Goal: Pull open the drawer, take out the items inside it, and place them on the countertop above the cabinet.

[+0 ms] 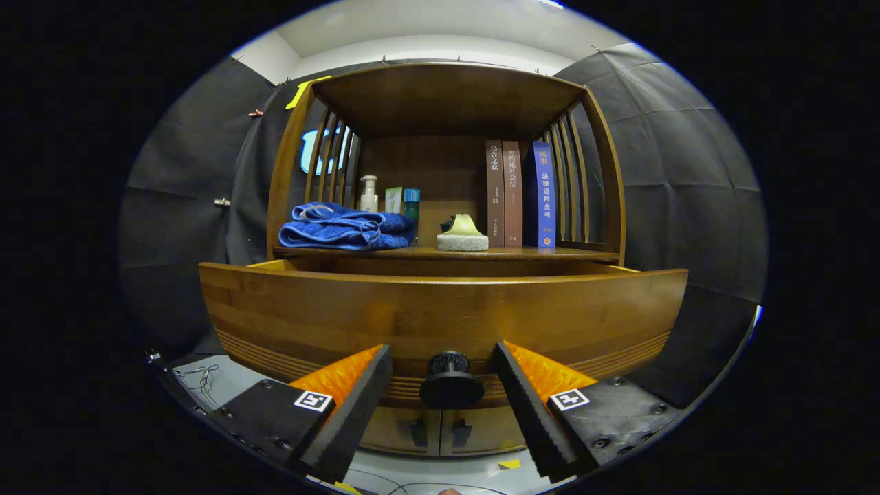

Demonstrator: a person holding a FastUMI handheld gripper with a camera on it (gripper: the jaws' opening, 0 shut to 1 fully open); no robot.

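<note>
The jaws stand spread apart, released, with the drawer's dark round knob between them and touching neither finger. Nothing is held.

The knob sits low on the middle of the drawer front, a broad wooden panel with grooved banding along its lower edge. The drawer appears pulled out toward the camera: its side rails run back to the cabinet and a gap shows behind the top edge. From this low angle the drawer's interior is hidden, so the items inside cannot be identified.

Judgement on handling: the drawer is stiff, solid wood and likely heavy; the knob is the only sound place to take hold, clasped at its narrow neck behind the head. The contents must be assessed once the interior is seen from above.

Beyond the drawer, the desk above the cabinet carries a folded blue towel, a pump bottle, a small carton, a teal container, a sponge-like block with a yellowish piece on top, and three upright books. Free space lies between the towel and the block. Below the drawer, two cabinet doors are closed.
</note>
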